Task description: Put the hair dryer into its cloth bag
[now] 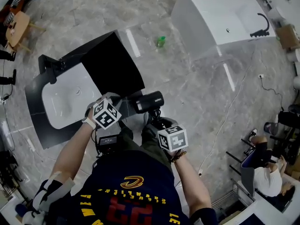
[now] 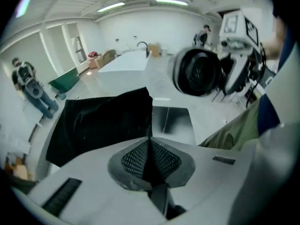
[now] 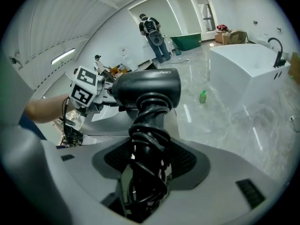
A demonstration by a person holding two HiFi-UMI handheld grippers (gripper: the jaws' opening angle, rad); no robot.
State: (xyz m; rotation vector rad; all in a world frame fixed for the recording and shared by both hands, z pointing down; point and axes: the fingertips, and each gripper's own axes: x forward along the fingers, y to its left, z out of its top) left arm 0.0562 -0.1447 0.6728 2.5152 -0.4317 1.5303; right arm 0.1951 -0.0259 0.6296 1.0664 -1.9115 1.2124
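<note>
The black cloth bag (image 1: 112,62) lies flat on a dark counter (image 1: 37,125), right of its white basin. In the left gripper view the bag (image 2: 101,121) reaches to my left gripper (image 2: 150,146), whose mesh pads are shut on a fold of its near edge. My right gripper (image 3: 145,172) is shut on the handle of the black hair dryer (image 3: 147,88), with the cord wound round the handle. In the head view the hair dryer (image 1: 149,102) hangs just off the bag's near corner, between my left gripper (image 1: 117,103) and right gripper (image 1: 157,121). Its round end (image 2: 197,71) faces the left gripper.
The white basin (image 1: 70,97) is sunk in the counter, with a black tap (image 1: 51,64) at its far side. A white bathtub (image 1: 220,18) stands at the far right and a green bottle (image 1: 161,41) on the marble floor. People stand around at the right (image 1: 267,172).
</note>
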